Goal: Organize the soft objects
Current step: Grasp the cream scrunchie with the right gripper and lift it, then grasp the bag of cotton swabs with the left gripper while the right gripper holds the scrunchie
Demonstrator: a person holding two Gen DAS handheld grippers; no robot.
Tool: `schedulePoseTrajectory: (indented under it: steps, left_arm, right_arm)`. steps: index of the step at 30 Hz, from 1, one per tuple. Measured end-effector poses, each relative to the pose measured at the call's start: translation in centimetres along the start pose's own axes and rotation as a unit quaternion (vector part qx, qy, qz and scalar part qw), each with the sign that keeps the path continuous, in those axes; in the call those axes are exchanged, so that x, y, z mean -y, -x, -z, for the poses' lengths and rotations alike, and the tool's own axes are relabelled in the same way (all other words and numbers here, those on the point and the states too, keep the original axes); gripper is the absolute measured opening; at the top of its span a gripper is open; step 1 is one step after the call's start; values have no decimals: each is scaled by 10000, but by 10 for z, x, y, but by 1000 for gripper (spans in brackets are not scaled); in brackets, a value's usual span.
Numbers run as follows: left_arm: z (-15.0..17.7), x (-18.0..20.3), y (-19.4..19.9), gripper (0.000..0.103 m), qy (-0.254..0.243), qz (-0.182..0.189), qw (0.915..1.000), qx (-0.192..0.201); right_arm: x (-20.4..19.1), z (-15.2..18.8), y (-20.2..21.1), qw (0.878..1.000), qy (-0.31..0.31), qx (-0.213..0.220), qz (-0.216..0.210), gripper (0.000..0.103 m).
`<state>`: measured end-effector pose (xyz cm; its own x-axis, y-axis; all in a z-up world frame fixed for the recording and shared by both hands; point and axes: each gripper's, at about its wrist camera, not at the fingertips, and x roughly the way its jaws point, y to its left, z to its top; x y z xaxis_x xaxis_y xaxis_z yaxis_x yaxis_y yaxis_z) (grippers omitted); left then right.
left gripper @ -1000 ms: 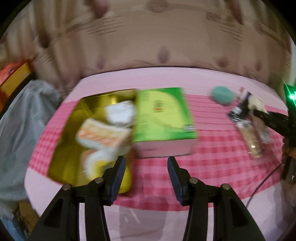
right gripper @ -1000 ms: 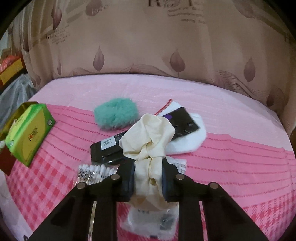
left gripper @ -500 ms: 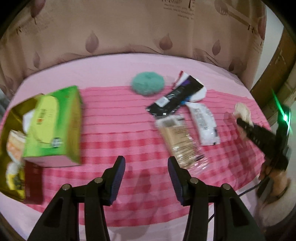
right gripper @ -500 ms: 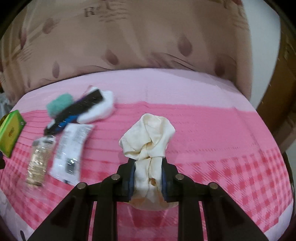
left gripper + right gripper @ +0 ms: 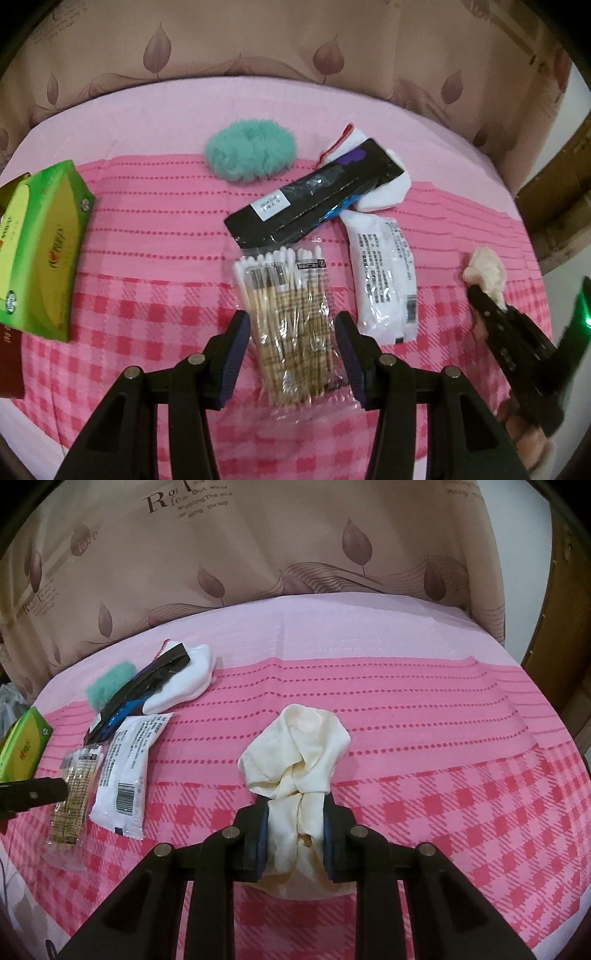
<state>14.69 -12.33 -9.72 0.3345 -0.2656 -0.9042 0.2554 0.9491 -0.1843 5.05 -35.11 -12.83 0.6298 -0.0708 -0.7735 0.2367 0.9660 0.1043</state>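
Your right tool (image 5: 294, 821) pinches only the knotted tail of the cream cloth (image 5: 295, 753) above the bench's (image 5: 424, 738) right side, so it could slip free, while your left tool (image 5: 291, 350) gapes empty astride the cotton-swab packet (image 5: 291, 321) near the front edge.

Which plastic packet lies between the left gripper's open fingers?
The cotton swab packet; the white packet lies right of the left gripper, the black one beyond.
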Motion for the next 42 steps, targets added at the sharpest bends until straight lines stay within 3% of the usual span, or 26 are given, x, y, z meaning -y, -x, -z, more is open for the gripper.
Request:
schedulePoseTrajectory:
  steps: [5, 11, 22, 23, 25, 29, 34, 42]
  left_arm:
    - [-1, 8, -13, 49, 54, -235, 9997, 15]
    - [1, 18, -24, 58, -193, -497, 9984, 177]
    - [21, 23, -25, 63, -796, -390, 9951, 443]
    - [24, 25, -25, 62, -850, -367, 9946, 467]
    - [26, 24, -23, 47, -973, -300, 9935, 505]
    - [28, 20, -20, 31, -1032, -182, 9934, 471]
    - [26, 1, -10, 27, -1036, 17, 9937, 420]
    - [29, -15, 8, 26, -1061, -13, 9933, 457]
  right_arm:
    - [1, -1, -1, 10000, 1, -15, -46, 24]
    - [0, -1, -1, 10000, 0, -22, -69, 25]
    - [-1, -1, -2, 10000, -9, -24, -77, 27]
    - [-2, -1, -2, 10000, -13, -24, -79, 27]
    - [-1, -1, -1, 10000, -9, -24, -76, 27]
    - [-2, -1, -2, 10000, -5, -26, -70, 27]
    - [-2, -1, -2, 10000, 1, -29, -60, 27]
    - [-2, 0, -2, 10000, 18, -34, -45, 27]
